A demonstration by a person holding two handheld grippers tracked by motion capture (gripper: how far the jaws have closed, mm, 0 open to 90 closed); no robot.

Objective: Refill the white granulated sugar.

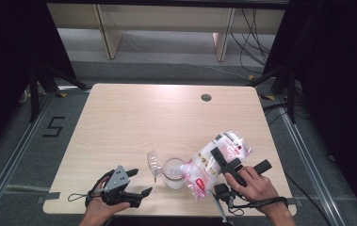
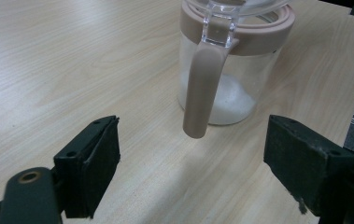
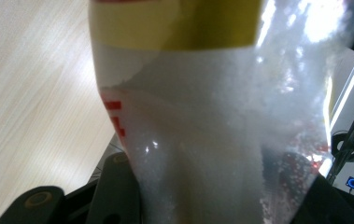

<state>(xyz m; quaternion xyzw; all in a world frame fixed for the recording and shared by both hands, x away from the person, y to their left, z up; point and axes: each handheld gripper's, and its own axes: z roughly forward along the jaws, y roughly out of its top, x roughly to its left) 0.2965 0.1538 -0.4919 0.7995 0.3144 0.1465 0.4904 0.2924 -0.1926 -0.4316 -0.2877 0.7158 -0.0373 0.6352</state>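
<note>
A clear bag of white granules (image 1: 203, 170) with red and yellow print is tilted, its lower end over a glass jar (image 1: 174, 173). My right gripper (image 1: 226, 161) is shut on the bag's middle. In the right gripper view the bag (image 3: 202, 116) bulges between the jaws of my right gripper (image 3: 207, 200). The jar (image 2: 228, 93) has a pink rim and a pink handle (image 2: 202, 88), with white granules in its bottom. Its clear lid (image 1: 154, 164) stands flipped open to the left. My left gripper (image 1: 141, 181) is open left of the jar; its wide jaws (image 2: 191, 154) face the handle without touching it.
The light wooden table (image 1: 143, 113) has a round cable hole (image 1: 206, 97) at the back. Its front edge runs just below both hands. Black stands and loose cables lie on the floor at either side.
</note>
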